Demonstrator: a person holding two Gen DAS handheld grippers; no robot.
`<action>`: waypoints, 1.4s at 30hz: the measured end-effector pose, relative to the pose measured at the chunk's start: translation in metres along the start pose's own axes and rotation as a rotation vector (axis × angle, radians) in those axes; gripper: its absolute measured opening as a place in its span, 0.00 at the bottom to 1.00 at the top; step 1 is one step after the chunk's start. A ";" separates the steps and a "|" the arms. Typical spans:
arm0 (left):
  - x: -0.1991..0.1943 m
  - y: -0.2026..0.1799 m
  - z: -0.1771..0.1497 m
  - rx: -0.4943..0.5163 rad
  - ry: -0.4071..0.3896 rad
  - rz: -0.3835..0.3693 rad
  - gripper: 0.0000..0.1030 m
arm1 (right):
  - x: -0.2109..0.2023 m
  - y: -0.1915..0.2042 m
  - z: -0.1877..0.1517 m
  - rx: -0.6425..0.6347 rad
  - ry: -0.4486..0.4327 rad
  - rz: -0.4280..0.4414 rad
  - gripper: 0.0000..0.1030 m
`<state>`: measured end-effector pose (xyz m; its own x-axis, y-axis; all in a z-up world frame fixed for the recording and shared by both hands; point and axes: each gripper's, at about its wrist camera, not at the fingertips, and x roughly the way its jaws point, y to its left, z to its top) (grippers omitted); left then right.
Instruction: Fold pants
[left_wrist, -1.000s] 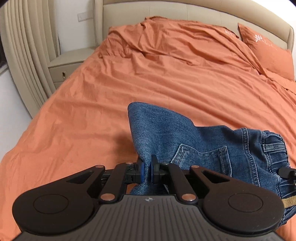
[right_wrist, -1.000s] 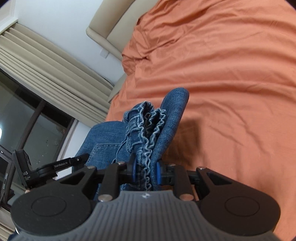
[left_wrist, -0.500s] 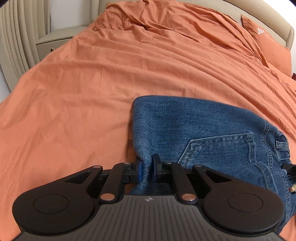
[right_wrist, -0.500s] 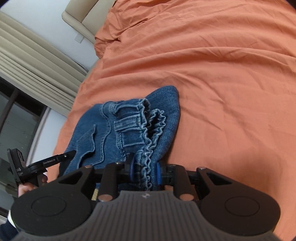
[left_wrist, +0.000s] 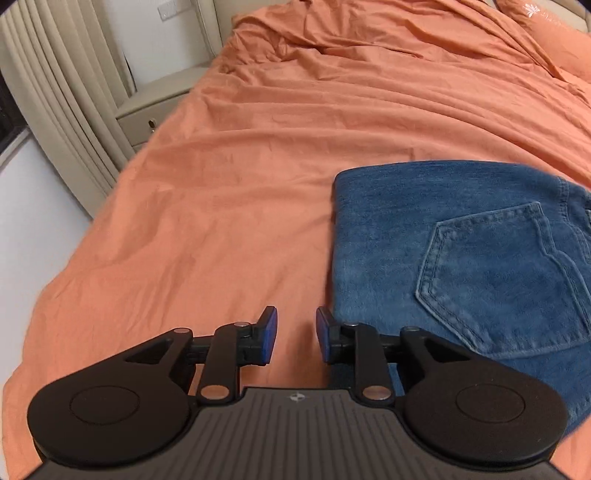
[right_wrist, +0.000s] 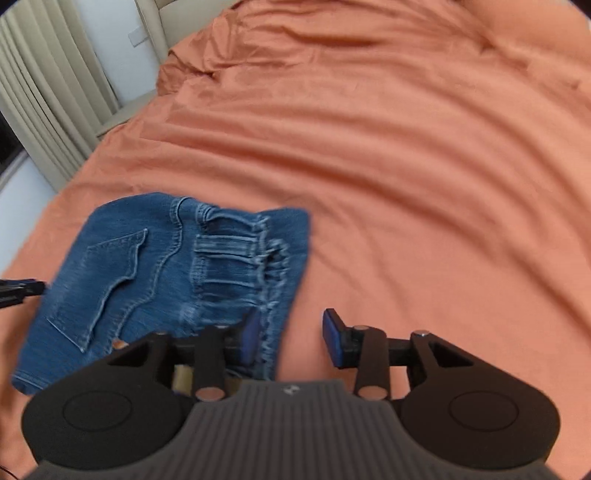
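- Two grippers, both spread and pinching nothing; their jaws have just been opening, and no denim lies between the pads of either.
- Pants (left_wrist: 461, 258) lie folded into a compact block on the orange bed (left_wrist: 258, 166), back pocket up.
- Left gripper (left_wrist: 295, 332) sits just off the block's left edge; the denim lies to its right, touching or nearly touching the right finger.
- Right gripper (right_wrist: 290, 338) sits at the waistband end; the denim lies to its left, its left finger over the gathered edge.
- Block's long axis runs across between the two tools; neither is clearly nearer.
- Left view shows the smooth folded edge; right view alone shows the elastic waistband (right_wrist: 236, 258).
- Judgement: fold looks finished or near it.
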<state>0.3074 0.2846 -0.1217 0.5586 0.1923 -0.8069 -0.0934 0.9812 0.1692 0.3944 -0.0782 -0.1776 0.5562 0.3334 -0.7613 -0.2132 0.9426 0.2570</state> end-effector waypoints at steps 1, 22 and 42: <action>-0.009 0.001 -0.003 -0.012 -0.016 -0.028 0.28 | -0.010 0.001 -0.002 -0.015 -0.023 0.007 0.32; -0.005 -0.040 -0.071 -0.042 -0.065 -0.175 0.28 | 0.011 0.060 -0.075 -0.257 -0.096 0.016 0.30; -0.104 -0.054 -0.055 0.041 -0.134 -0.078 0.28 | -0.068 0.078 -0.055 -0.231 -0.141 0.047 0.51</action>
<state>0.2084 0.2125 -0.0780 0.6681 0.1088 -0.7360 -0.0131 0.9908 0.1346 0.2963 -0.0283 -0.1384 0.6444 0.3915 -0.6568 -0.4103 0.9019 0.1349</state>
